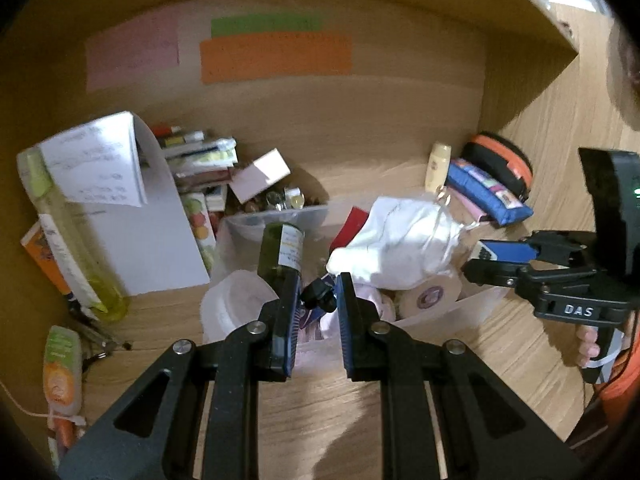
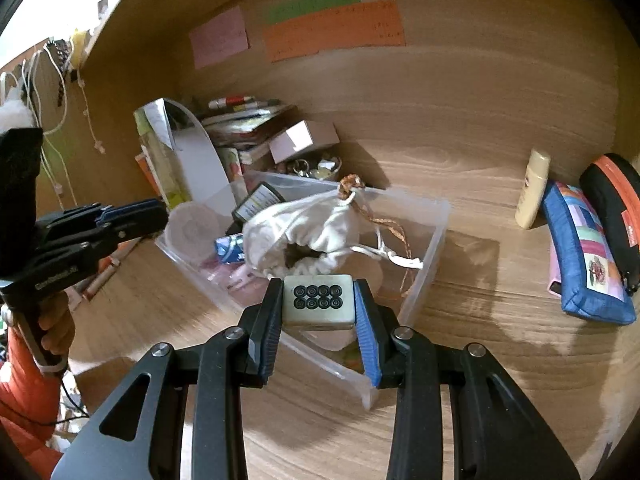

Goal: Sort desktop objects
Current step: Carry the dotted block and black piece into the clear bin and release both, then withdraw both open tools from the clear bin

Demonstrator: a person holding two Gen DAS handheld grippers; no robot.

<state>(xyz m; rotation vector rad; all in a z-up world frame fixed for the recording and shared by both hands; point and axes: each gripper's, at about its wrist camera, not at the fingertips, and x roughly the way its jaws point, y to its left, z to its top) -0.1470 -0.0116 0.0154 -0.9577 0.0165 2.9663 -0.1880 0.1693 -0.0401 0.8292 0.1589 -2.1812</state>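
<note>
The right gripper (image 2: 318, 304) clamps a mahjong tile (image 2: 319, 301) over the clear bin's (image 2: 424, 276) near rim; its long axis runs 9-to-3, 8 circles facing up. The left gripper (image 1: 318, 300) pinches a small black object (image 1: 319, 295).

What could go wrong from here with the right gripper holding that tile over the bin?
1. The right gripper pinches the mahjong tile only by its smooth side faces; a jolt could let it slip out.
2. If released here, the tile may land on the white drawstring bag or bounce out of the clear bin.
3. The left gripper hovers shut over the same bin, so the two could collide.
</note>
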